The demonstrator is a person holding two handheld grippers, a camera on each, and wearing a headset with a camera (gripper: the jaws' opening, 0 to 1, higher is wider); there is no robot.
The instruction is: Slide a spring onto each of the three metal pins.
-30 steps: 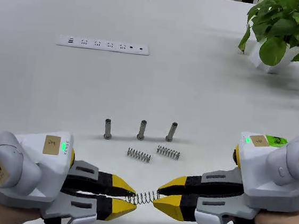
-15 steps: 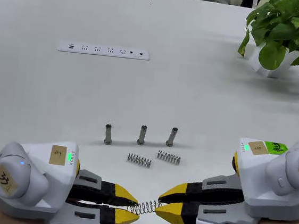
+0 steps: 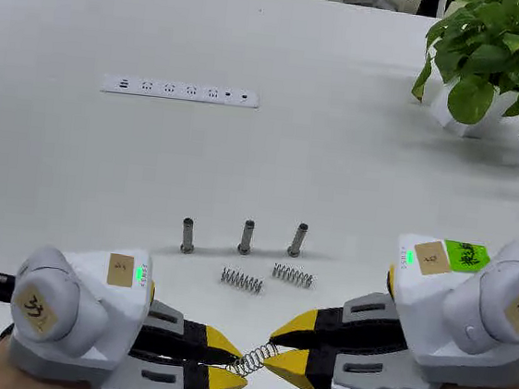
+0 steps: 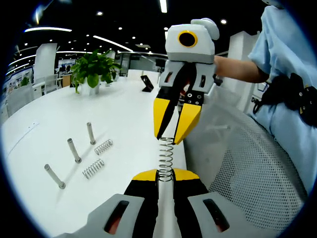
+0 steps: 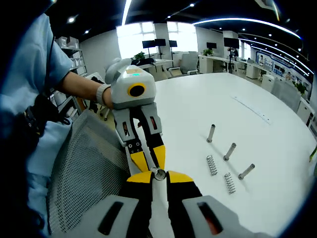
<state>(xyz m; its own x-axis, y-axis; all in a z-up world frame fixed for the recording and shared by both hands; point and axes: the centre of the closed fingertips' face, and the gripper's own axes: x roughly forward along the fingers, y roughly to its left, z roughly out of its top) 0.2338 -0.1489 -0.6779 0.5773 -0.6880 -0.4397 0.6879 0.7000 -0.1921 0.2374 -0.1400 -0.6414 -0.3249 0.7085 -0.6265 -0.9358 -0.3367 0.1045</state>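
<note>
Three upright metal pins (image 3: 187, 235) (image 3: 247, 237) (image 3: 298, 239) stand in a row on the white table, each bare. Two loose springs (image 3: 240, 280) (image 3: 292, 274) lie just in front of them. A third spring (image 3: 256, 359) hangs in the air between my grippers, near the table's front edge. My left gripper (image 3: 239, 371) is shut on its lower left end and my right gripper (image 3: 277, 347) on its upper right end. In the left gripper view the held spring (image 4: 166, 156) runs from my left gripper (image 4: 165, 174) up to the right gripper (image 4: 170, 139). The pins (image 5: 229, 151) show to the right in the right gripper view.
A white power strip (image 3: 179, 89) lies at the back of the table. A potted plant (image 3: 497, 52) stands at the back right corner. In the gripper views a mesh chair (image 5: 84, 178) and a person's light blue sleeve (image 4: 277, 54) are close behind the grippers.
Both grippers keep hold of the spring. The left one has sunk lower and shifted right, so the spring now tilts up to the right. Pins and loose springs stay put.
</note>
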